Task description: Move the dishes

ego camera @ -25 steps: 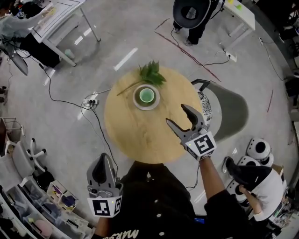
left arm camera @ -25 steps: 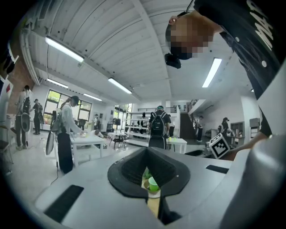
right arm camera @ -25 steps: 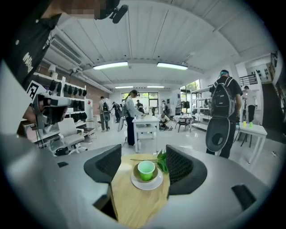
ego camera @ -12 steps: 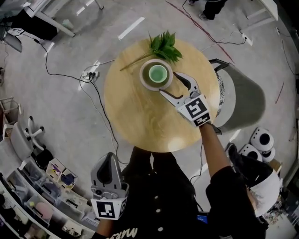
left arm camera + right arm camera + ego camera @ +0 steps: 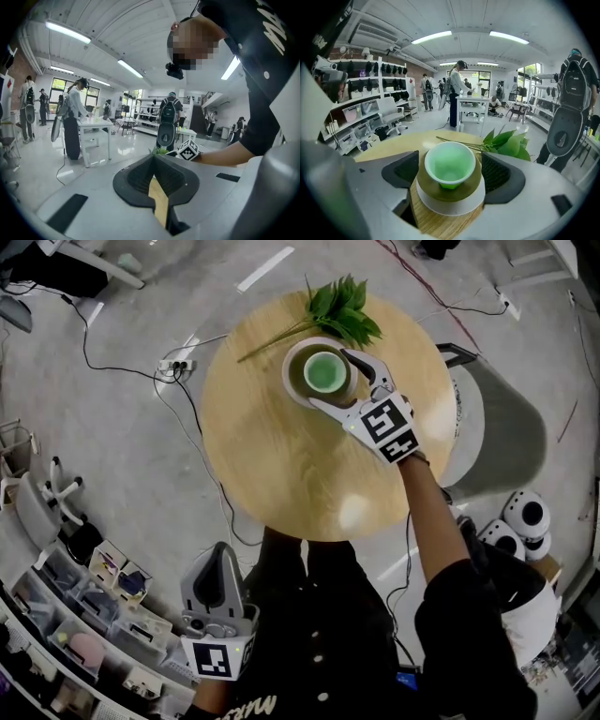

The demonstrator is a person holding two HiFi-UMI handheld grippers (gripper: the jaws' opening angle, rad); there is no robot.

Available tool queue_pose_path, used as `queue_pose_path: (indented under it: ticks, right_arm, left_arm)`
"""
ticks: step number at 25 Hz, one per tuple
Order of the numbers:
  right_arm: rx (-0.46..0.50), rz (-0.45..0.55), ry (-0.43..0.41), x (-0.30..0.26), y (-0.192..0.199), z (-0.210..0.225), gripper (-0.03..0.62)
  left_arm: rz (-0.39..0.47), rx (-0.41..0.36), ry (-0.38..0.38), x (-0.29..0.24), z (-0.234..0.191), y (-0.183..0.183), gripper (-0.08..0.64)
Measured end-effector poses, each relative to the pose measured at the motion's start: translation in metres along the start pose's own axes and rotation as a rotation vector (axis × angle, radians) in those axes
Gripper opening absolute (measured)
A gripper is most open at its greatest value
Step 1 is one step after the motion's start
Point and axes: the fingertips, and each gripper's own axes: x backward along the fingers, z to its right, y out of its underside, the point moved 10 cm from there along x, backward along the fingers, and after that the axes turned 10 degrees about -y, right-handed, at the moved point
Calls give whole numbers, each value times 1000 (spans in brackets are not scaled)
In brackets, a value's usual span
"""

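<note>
A green cup (image 5: pixel 322 371) stands on an olive saucer (image 5: pixel 425 186) that rests on a white plate (image 5: pixel 292 381), stacked at the far side of the round wooden table (image 5: pixel 281 465). My right gripper (image 5: pixel 329 378) is open, one jaw on each side of the stack at table level. In the right gripper view the cup (image 5: pixel 449 164) fills the gap of that gripper (image 5: pixel 450 172), and its pads (image 5: pixel 401 169) stand clear of the saucer. My left gripper (image 5: pixel 218 561) hangs low beside the person's body, off the table, jaws together and holding nothing (image 5: pixel 157 187).
A leafy green sprig (image 5: pixel 342 310) lies just behind the dishes, its stem running left. A grey chair (image 5: pixel 497 446) stands at the table's right. A power strip and cables (image 5: pixel 178 367) lie on the floor at left, storage bins (image 5: pixel 84 615) at lower left.
The right gripper has reached forward across the table and now straddles the dish stack. The left gripper has stayed low by the body.
</note>
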Motion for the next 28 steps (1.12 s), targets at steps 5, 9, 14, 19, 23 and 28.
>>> queue_pose_path:
  ticks: [5,9,14,19,23,28]
  right_arm:
    - [15,-31,-22,-11,2,5,410]
    - [42,-43,-21,-11,2,3,354]
    - [55,-4,-17,-7,-3,0,353]
    - [75,73,15,13,-24,-9,351]
    - [63,153,68,61,-36,-27,351]
    - [113,175,142,123,-30,-52,351]
  left_arm:
    - [-23,13,-10,-6,0,6,17]
    - [-36,15,-17,-7,1,8,17]
    - [-24,7,-11,-8,3,7,17]
    - [-13,14,0,-8,7,1,17]
    - [38,-6,21,-7,12,-9,17]
    - [39,-23,53,-8,22,-13,17]
